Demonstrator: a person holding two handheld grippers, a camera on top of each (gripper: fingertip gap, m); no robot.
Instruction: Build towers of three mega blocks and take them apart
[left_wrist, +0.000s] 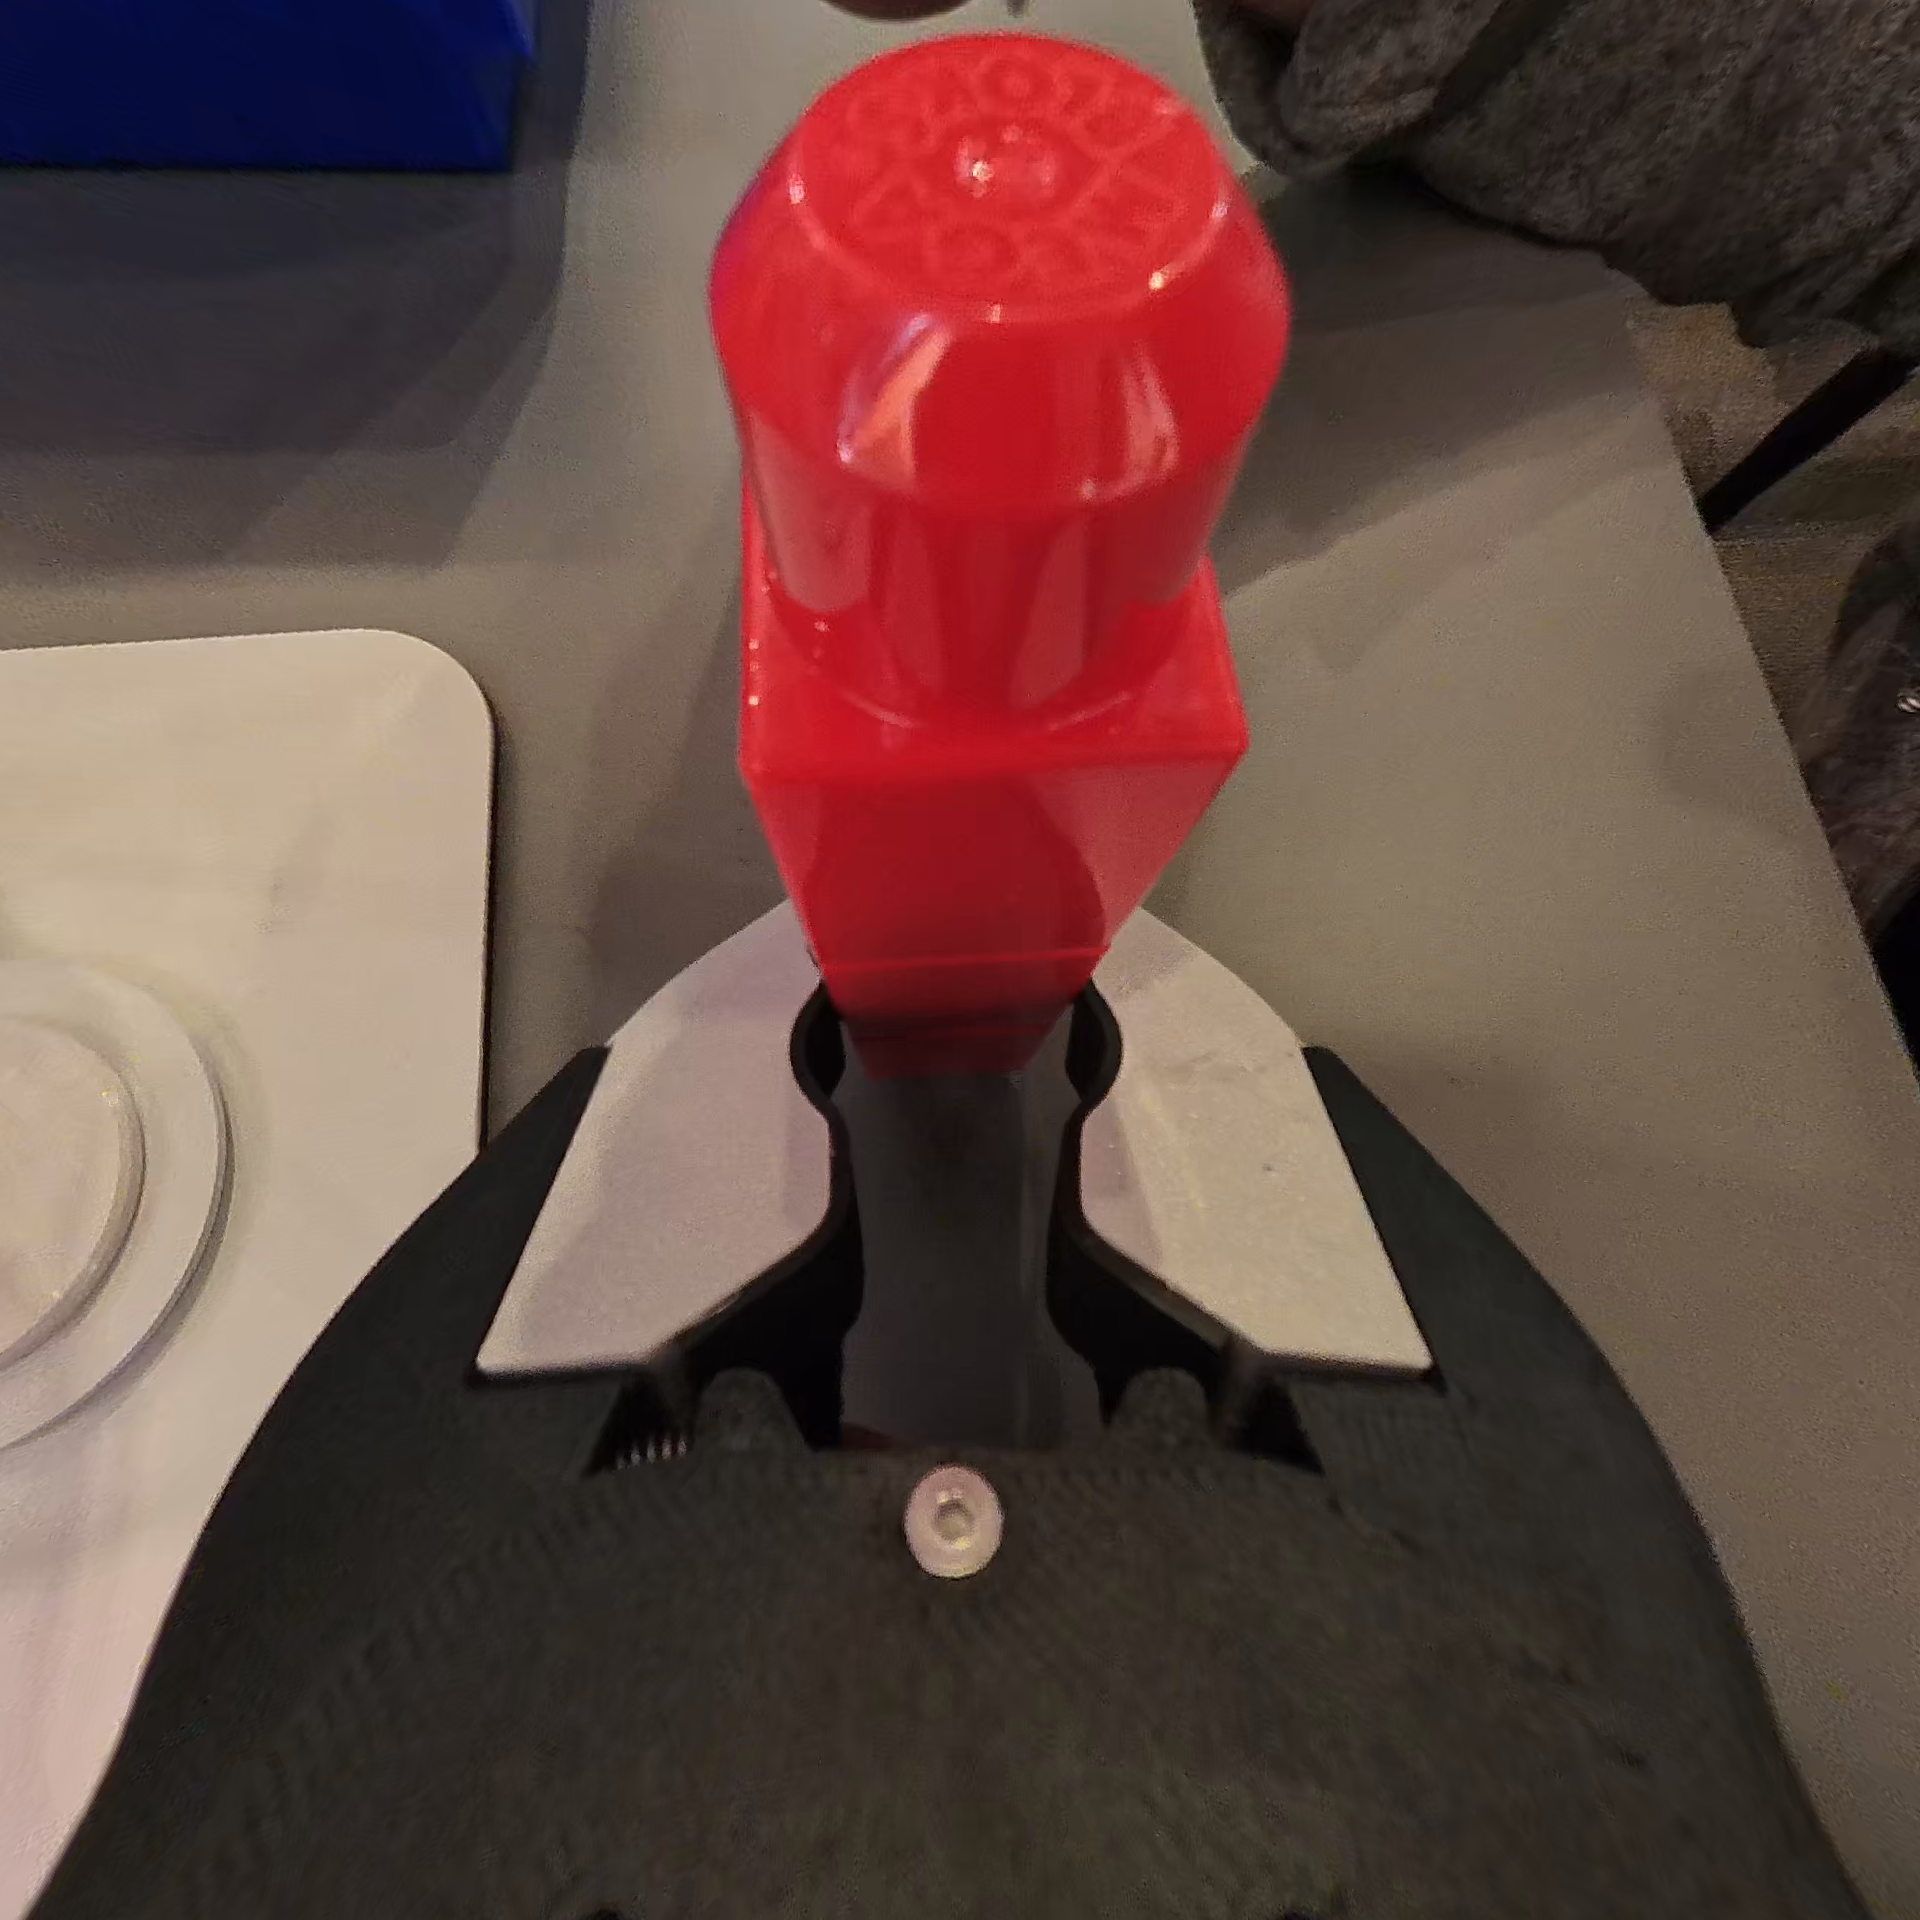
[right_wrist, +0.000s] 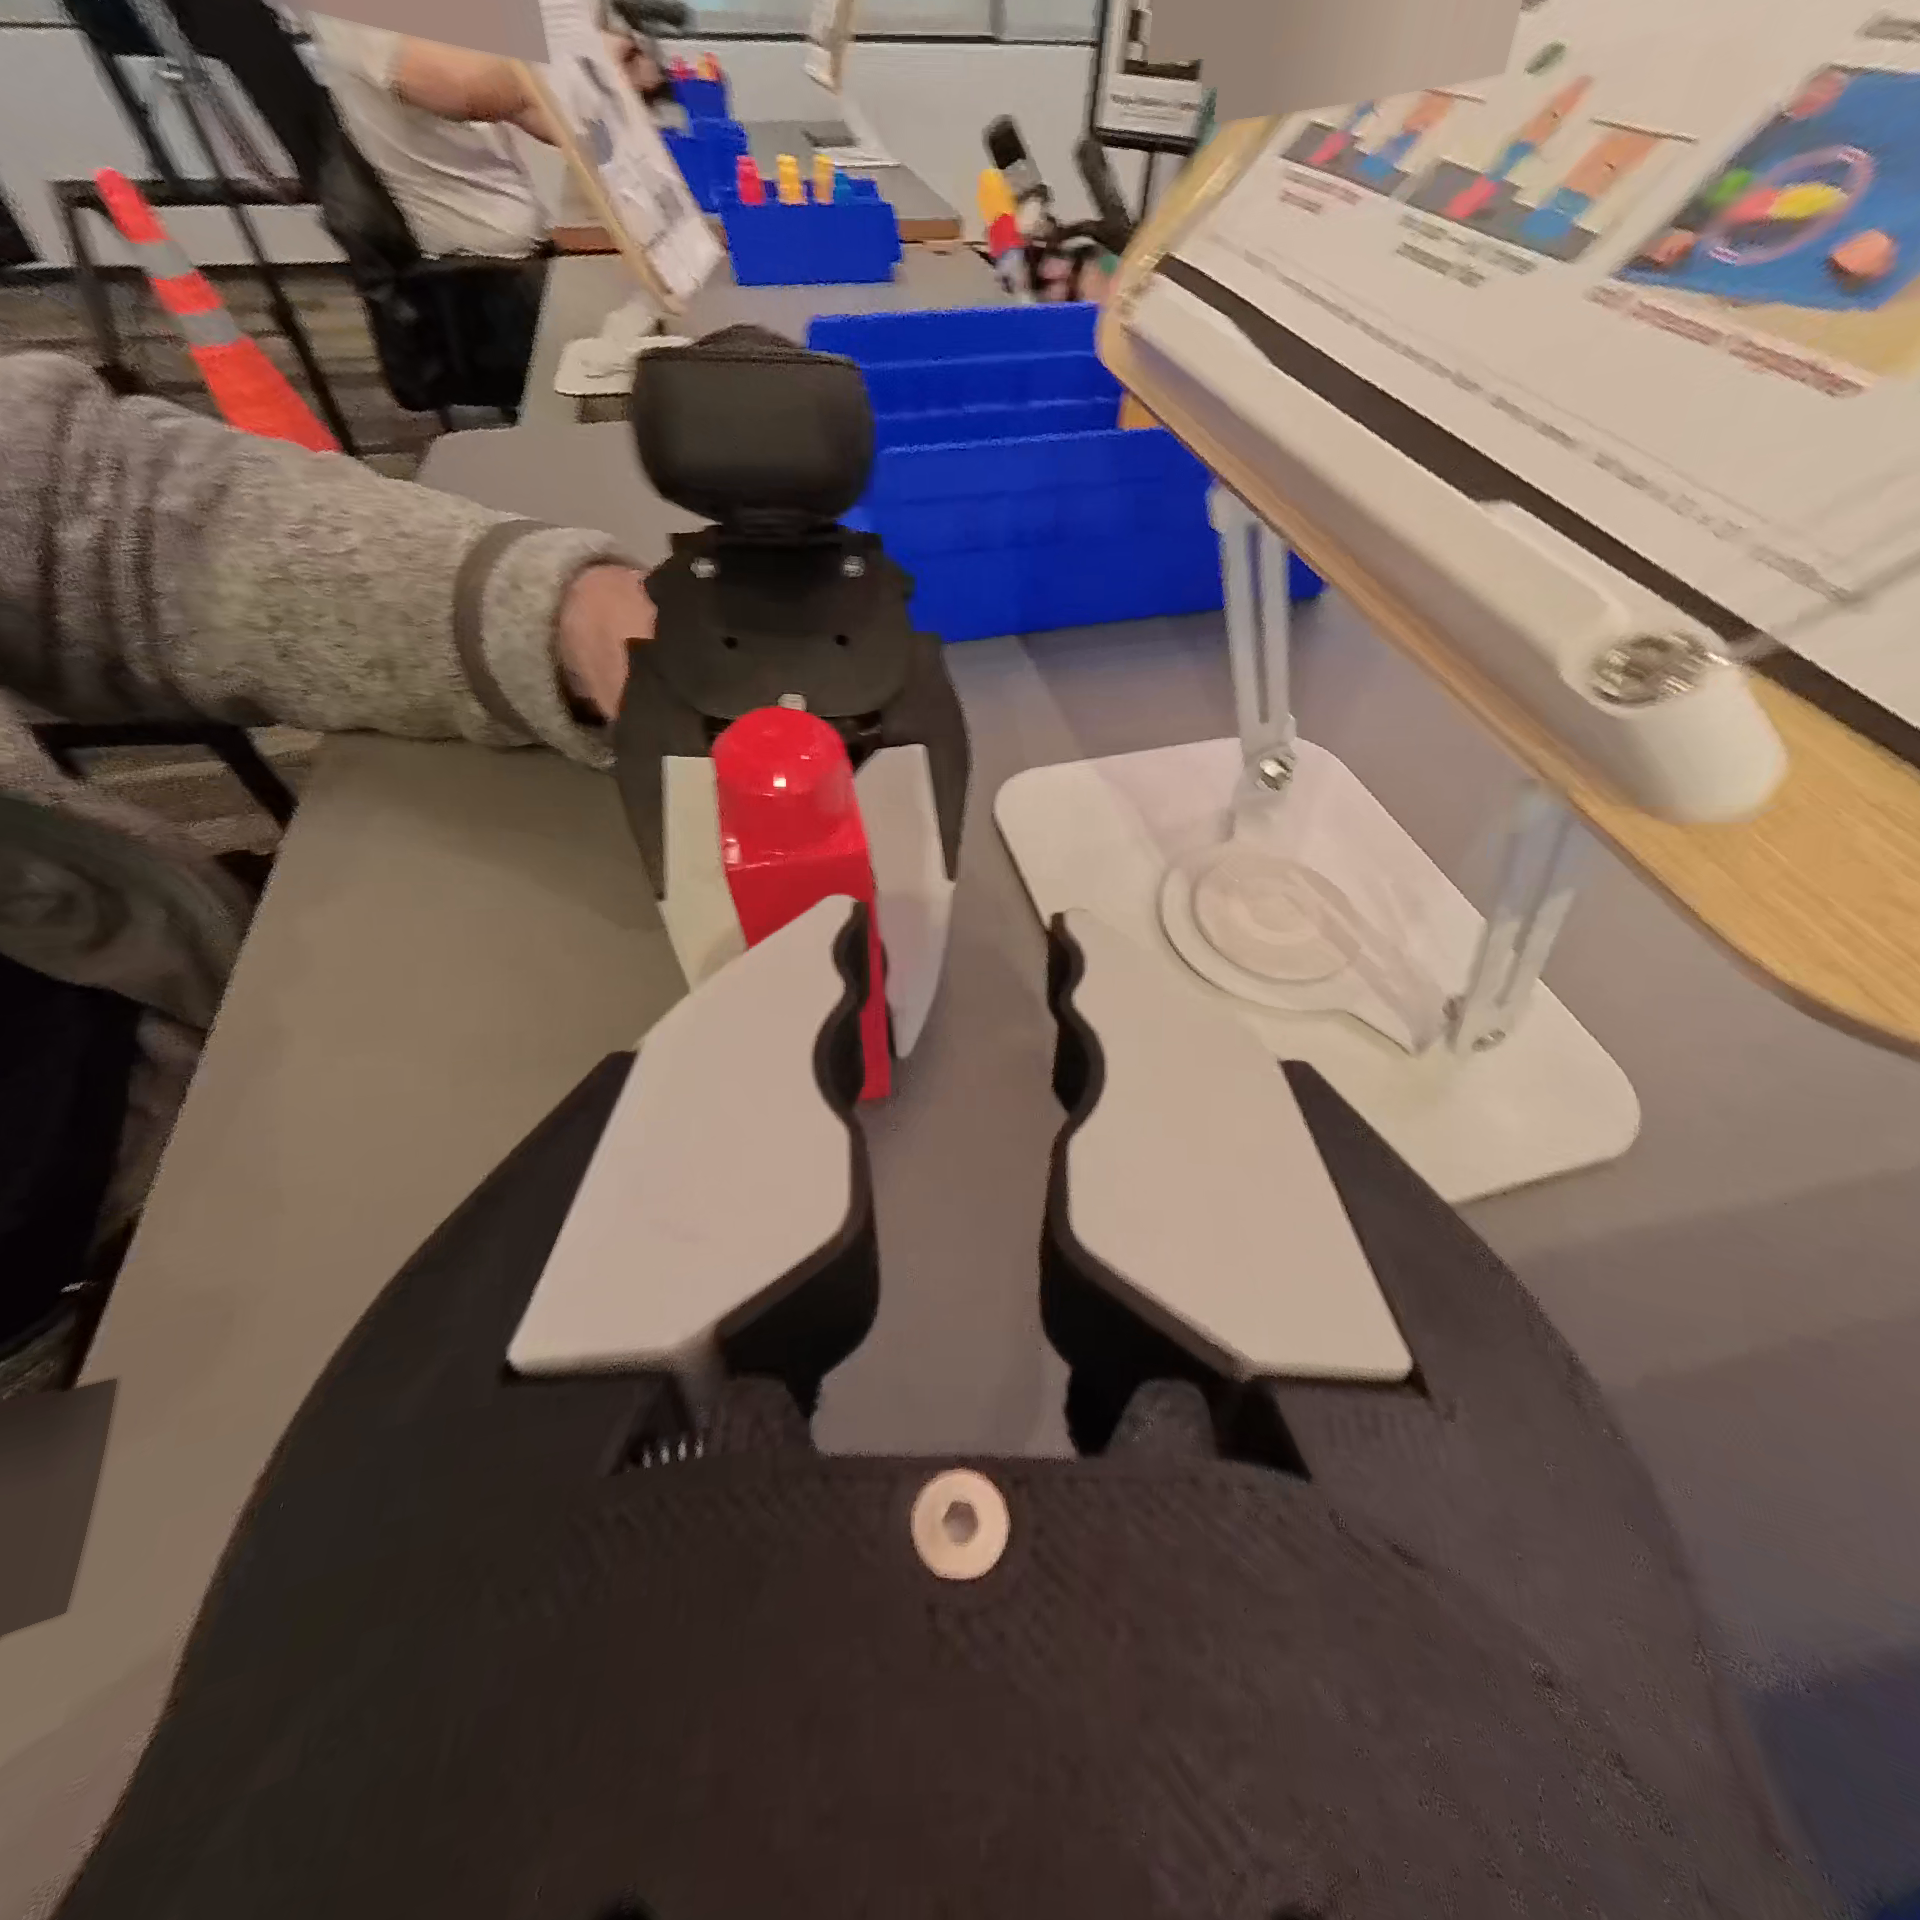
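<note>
Both tongs show here, and they stand differently. Left tongs (left_wrist: 956, 1023) are clamped on the bottom end of a red mega block tower (left_wrist: 987, 582): in the left wrist view the dark pads (left_wrist: 816, 1044) press its lowest section from either side, and the tower runs straight out from the tips to its round stud, which faces the camera. How many blocks make up the tower cannot be told, though seams cross its lower part. In the right wrist view the same tongs (right_wrist: 800, 935) come in from the far side, held by a hand (right_wrist: 597, 655) in a grey knitted sleeve (right_wrist: 260, 582), their pale fingers flanking the tower (right_wrist: 790, 831), which stands upright with its foot at the grey table (right_wrist: 416, 987). Right tongs (right_wrist: 956, 987) stand apart with nothing between the pads, only bare tabletop showing in the gap; the tower lies just beyond and left of their left fingertip (right_wrist: 800, 966), which hides part of it. Right of those tongs sits a white stand base (right_wrist: 1351, 1091) carrying a tilted board with pictures (right_wrist: 1558, 364). Beyond the tongs, farther off, are blue bins (right_wrist: 1039, 499), and an orange cone (right_wrist: 208, 312) stands far to the left.
</note>
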